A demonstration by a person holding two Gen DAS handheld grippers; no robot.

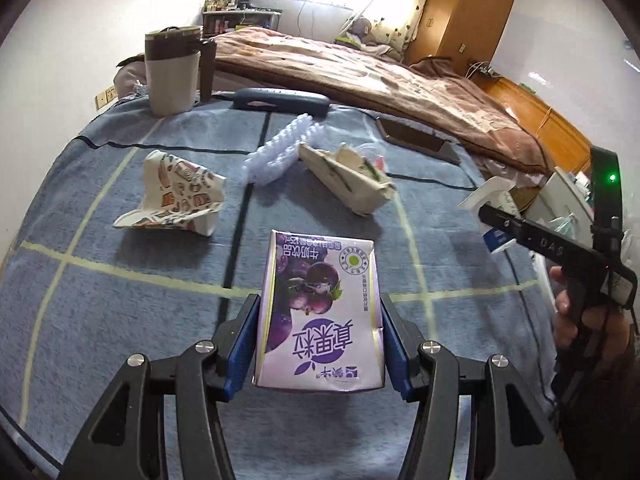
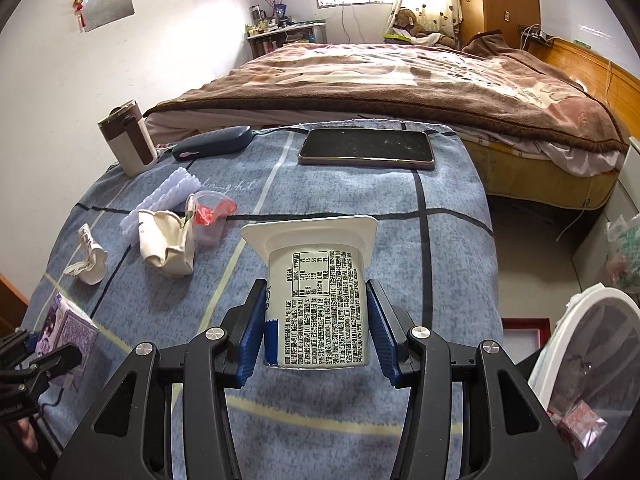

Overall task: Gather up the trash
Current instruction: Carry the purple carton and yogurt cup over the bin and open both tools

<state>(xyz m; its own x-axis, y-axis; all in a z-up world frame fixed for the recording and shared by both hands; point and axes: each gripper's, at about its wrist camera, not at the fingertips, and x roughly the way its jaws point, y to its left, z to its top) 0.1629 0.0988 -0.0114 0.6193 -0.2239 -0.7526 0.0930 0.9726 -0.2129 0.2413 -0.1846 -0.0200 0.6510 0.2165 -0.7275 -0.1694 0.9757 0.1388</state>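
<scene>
While left gripper (image 1: 320, 344) fingers clamp a purple milk carton (image 1: 318, 316), right gripper (image 2: 316, 336) fingers clamp a yogurt cup (image 2: 318, 300), both nearer than the phone (image 2: 366, 148).

Your right gripper (image 2: 316, 328) clamps a white yogurt cup (image 2: 318, 300) at center. The phone (image 2: 366, 149) lies at twelve o'clock, crumpled wrappers (image 2: 166, 242) at ten, the bin (image 2: 592, 356) at four.
</scene>
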